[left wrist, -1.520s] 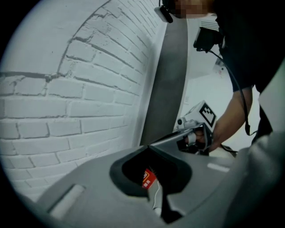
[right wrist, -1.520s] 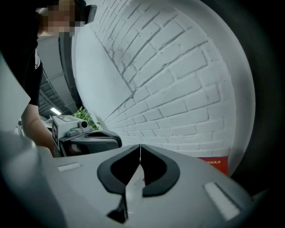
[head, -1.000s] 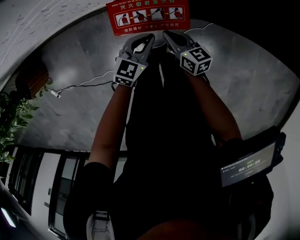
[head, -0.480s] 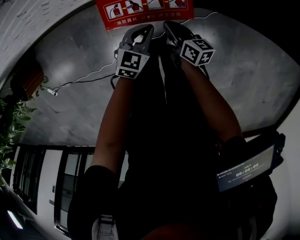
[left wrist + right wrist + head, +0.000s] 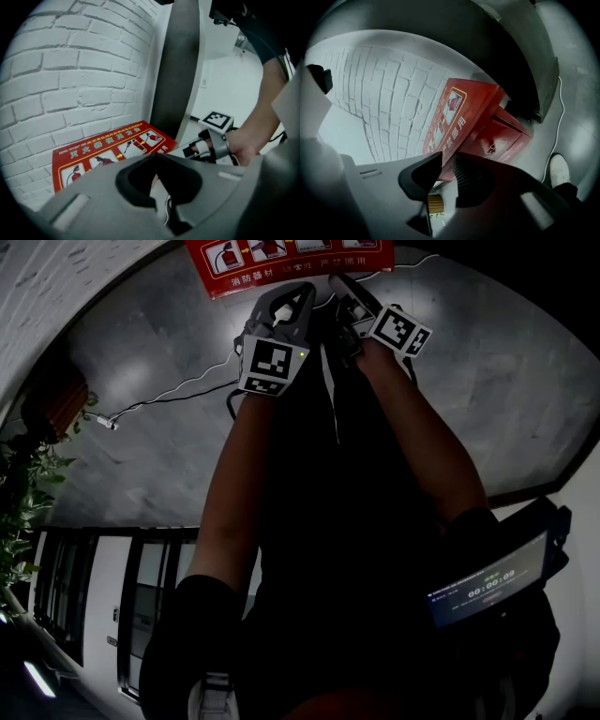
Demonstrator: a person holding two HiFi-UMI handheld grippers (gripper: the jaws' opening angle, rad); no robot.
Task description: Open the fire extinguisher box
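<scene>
The red rectangular fire extinguisher box (image 5: 281,259) is sitting at twelve o'clock. The left gripper (image 5: 157,155) is hovering empty, jaws pressed together. The right gripper (image 5: 444,158), jaws barely parted, is pointing at the lid edge; it should be straddling that edge squarely before pinching.

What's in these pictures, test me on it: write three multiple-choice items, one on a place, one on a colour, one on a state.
1. The fire extinguisher box stands by: A a white brick wall; B a wooden fence; C a glass shelf.
2. The box is: A blue; B red; C green.
3. The left gripper has its jaws: A wide apart; B clamped on a cable; C tips together, empty.
Answers: 1 A, bricks run beside it; 2 B, its panels are red; 3 C, its tips meet.
</scene>
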